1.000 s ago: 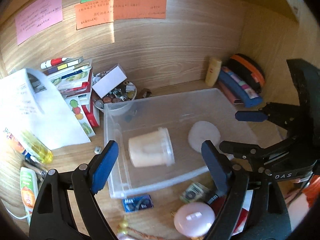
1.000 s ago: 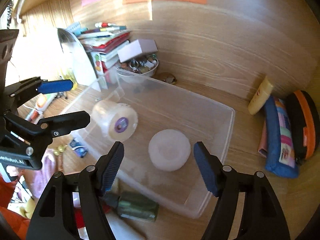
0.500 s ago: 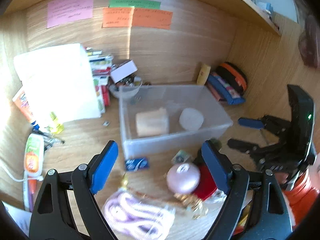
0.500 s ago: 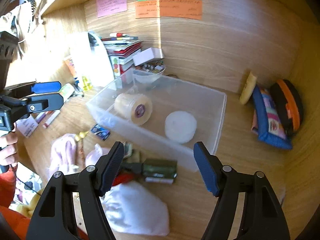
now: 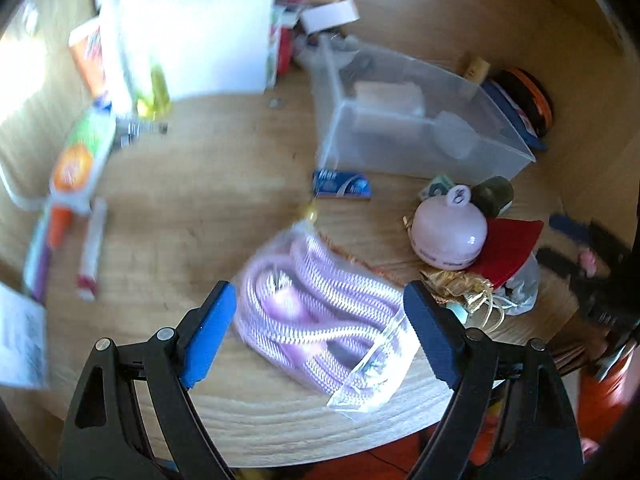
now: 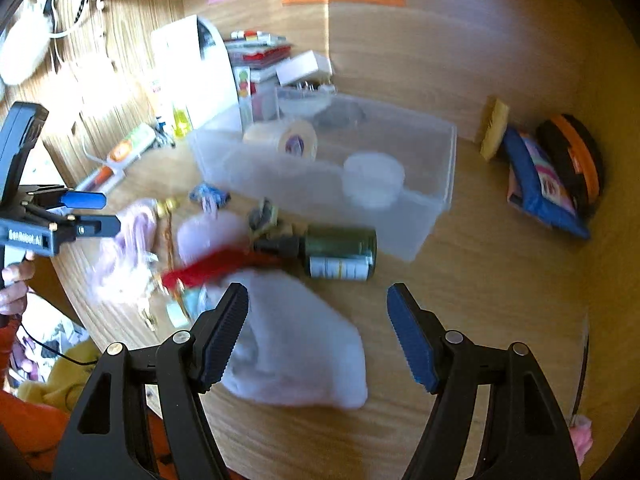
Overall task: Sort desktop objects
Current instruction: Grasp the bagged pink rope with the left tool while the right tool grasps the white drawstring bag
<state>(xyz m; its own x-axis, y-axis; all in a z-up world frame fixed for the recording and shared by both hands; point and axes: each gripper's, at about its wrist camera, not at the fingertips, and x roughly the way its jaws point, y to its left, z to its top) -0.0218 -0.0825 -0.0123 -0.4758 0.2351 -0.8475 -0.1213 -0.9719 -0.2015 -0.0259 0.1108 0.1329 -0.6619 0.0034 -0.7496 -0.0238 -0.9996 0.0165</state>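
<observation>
A clear plastic bin on the wooden desk holds a tape roll and a white round lid. My left gripper is open and empty, just above a bagged pink coiled cable. A pink round case, a red card and a dark green bottle lie in front of the bin. My right gripper is open and empty over a white cloth. The left gripper also shows in the right wrist view.
Stacked books and a white paper stand at the back left. Pens and a glue tube lie at the left. A blue pouch and an orange-black case lean at the right wall. A blue packet lies by the bin.
Both grippers have pulled back from the bin toward the desk's front edge. The left one now hangs over the pink cable, the right one over the white cloth.
</observation>
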